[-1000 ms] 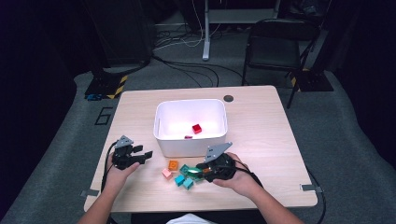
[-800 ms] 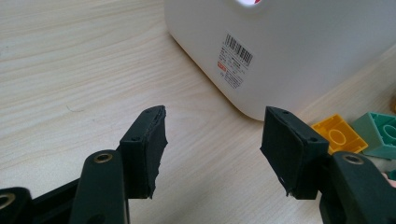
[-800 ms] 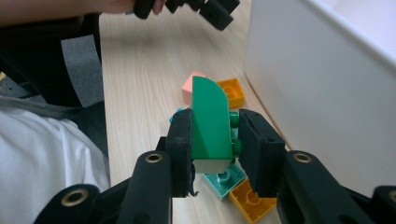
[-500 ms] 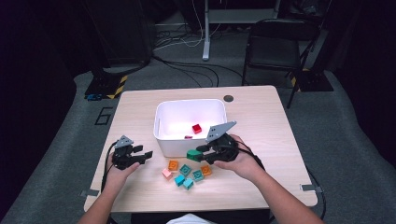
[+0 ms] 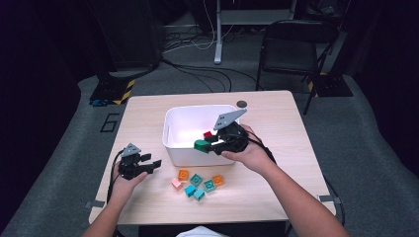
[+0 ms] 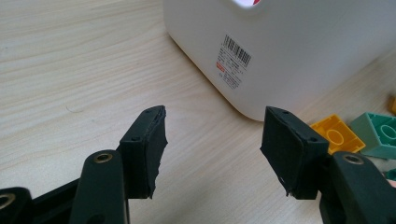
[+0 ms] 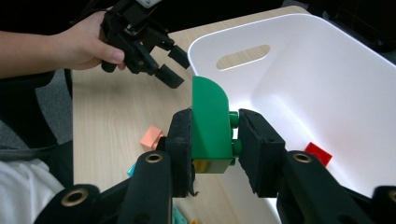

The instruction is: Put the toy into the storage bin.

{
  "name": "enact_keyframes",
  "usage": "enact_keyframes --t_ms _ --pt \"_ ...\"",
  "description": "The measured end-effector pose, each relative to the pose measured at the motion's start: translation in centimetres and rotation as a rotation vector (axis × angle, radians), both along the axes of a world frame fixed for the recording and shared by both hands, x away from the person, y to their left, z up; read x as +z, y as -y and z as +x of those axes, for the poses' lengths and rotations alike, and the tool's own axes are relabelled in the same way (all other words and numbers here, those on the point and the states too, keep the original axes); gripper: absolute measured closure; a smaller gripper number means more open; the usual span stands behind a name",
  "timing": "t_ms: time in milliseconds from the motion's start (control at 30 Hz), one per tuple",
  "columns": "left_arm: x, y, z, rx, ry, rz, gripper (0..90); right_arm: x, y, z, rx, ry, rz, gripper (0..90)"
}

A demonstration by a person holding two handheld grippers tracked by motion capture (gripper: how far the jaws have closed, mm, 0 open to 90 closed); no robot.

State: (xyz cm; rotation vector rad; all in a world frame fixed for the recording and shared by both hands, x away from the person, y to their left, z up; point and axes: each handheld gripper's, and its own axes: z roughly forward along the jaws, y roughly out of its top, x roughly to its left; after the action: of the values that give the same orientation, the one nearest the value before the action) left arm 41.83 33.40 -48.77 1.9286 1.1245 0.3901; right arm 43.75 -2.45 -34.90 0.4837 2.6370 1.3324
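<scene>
My right gripper (image 5: 203, 146) is shut on a green brick (image 5: 200, 144) with a rounded top and holds it above the front rim of the white bin (image 5: 183, 153). In the right gripper view the pads clamp the green brick (image 7: 210, 119) from both sides, right gripper (image 7: 215, 140), with the bin (image 7: 299, 70) just beyond. One red brick (image 5: 208, 134) lies inside the bin, red brick (image 7: 318, 154). My left gripper (image 5: 154, 164) rests on the table left of the bin, open, nothing between its jaws, left gripper (image 6: 212, 140).
Several loose bricks lie in front of the bin: an orange one (image 5: 183, 174), a pink one (image 5: 176, 183), teal ones (image 5: 196, 179). A yellow-orange brick (image 6: 334, 135) and a teal brick (image 6: 380, 133) lie by the bin's corner (image 6: 280, 56). A chair (image 5: 291, 44) stands beyond the table.
My right gripper has risen from the loose bricks on the table to the bin's front rim, carrying the green brick. The left gripper has stayed where it was.
</scene>
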Motion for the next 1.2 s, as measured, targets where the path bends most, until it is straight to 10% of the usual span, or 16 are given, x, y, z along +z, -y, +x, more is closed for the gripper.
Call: enact_keyframes --t_ms 1200 --pt "-0.1 0.0 0.2 -0.007 0.002 -0.012 39.7 -0.5 -4.8 9.4 -0.157 0.003 0.005 65.7"
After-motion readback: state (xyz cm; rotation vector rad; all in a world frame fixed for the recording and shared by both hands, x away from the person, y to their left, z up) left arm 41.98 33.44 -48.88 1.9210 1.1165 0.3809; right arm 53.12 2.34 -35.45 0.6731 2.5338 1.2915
